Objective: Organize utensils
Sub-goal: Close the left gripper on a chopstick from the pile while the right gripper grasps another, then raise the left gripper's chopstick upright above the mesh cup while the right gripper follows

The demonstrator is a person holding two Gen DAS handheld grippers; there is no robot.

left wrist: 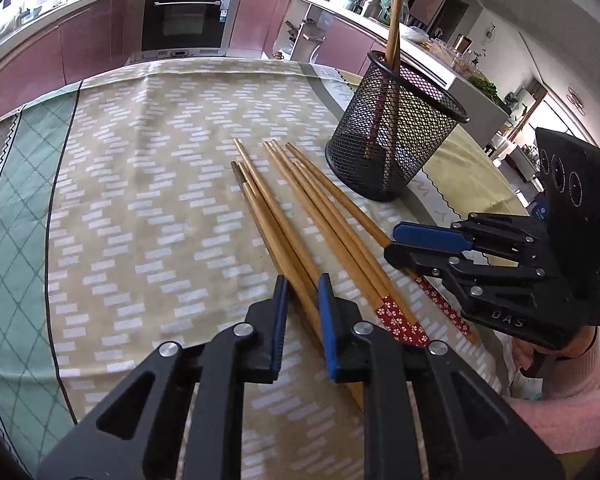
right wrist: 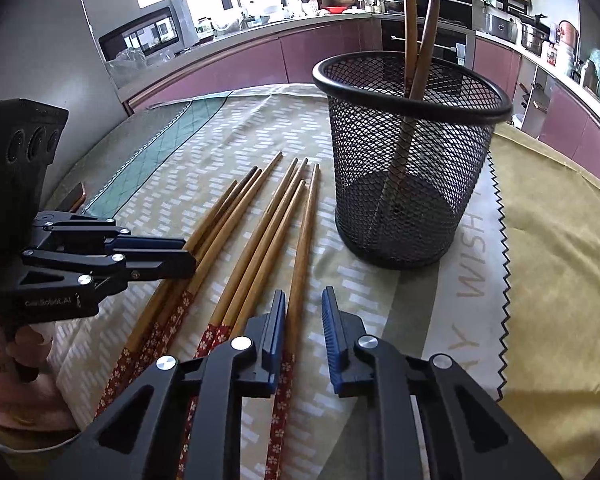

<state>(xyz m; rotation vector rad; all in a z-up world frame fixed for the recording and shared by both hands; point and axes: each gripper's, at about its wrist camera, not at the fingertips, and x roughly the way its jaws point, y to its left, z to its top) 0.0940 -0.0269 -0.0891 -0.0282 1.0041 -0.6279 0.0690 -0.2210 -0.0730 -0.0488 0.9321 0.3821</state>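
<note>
The left gripper (left wrist: 302, 292) has its jaws narrowed around a wooden chopstick, though pad contact is unclear. The right gripper (right wrist: 303, 308) stands slightly parted, a chopstick against its left pad. The loose chopsticks (left wrist: 300, 216) fan toward twelve o'clock on the tablecloth (left wrist: 140, 200); the mesh holder (right wrist: 408, 160), at one o'clock, holds two.

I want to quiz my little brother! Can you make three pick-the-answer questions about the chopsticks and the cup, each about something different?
1. Where do the loose chopsticks lie? A in a drawer; B on the tablecloth; C on the floor.
2. How many chopsticks stand in the mesh cup? A two; B five; C none.
3. How is the cup standing? A tipped over; B upside down; C upright.
Answers: B, they lie flat on the cloth; A, two sticks poke above its rim; C, its open rim faces up.
</note>
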